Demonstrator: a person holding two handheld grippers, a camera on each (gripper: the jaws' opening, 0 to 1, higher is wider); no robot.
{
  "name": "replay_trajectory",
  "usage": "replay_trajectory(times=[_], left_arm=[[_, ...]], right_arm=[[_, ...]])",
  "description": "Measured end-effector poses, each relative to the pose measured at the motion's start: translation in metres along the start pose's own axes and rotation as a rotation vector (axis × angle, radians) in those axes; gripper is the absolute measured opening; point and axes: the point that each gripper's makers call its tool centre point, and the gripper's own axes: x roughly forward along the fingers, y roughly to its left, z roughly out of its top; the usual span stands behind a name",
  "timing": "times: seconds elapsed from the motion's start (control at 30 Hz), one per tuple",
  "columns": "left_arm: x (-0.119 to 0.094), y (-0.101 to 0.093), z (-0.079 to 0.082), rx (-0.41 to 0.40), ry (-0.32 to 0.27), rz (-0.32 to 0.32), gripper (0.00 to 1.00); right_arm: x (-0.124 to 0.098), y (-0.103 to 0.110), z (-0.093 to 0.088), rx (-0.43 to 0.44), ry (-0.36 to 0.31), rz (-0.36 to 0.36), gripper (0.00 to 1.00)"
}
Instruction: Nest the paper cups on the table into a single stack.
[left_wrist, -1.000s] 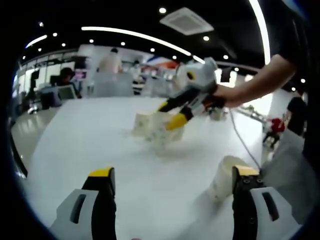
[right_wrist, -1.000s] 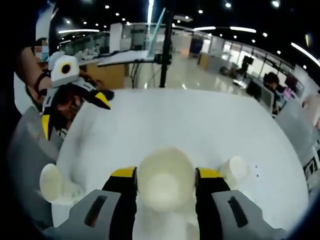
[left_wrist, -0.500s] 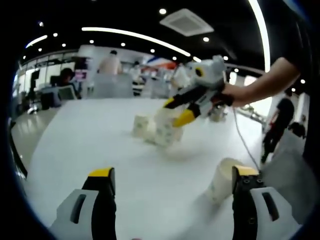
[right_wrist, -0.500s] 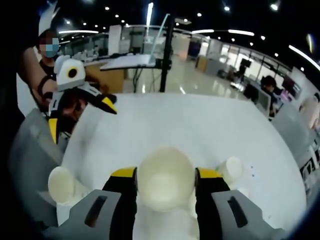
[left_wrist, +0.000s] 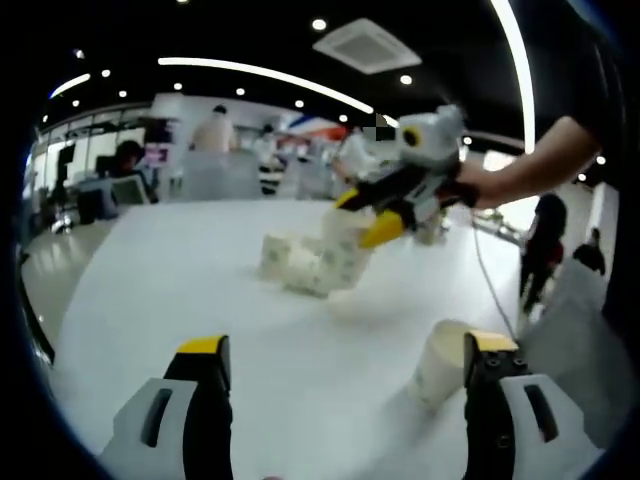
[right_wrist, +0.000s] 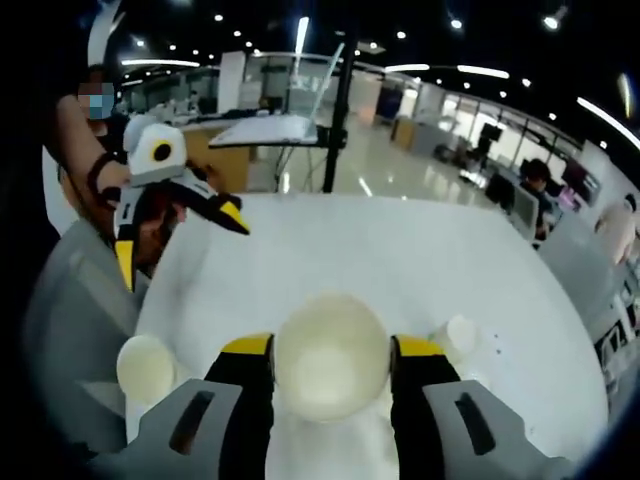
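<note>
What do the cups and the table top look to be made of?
Cups: likely paper, matte off-white, thin plain walls with no gloss. Table: smooth white top with a faint sheen from the ceiling lights, perhaps laminate; the blur leaves it open.
</note>
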Motion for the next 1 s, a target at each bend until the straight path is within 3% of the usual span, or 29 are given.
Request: replay_trajectory(times=[0.43,1.0], left_arm=[[-0.001,-0.003,0.003,-0.002,-0.003,-0.006,0.95],[-0.006,-0.003,0.004,0.009,-0.001,-0.008,0.95]], right_arm=[[-0.022,0.009,0.014,0.003,-0.035,-0.019,0.43],[-0.045,0.035,0.035,-0.039,-0.073,-0.012,0.42]])
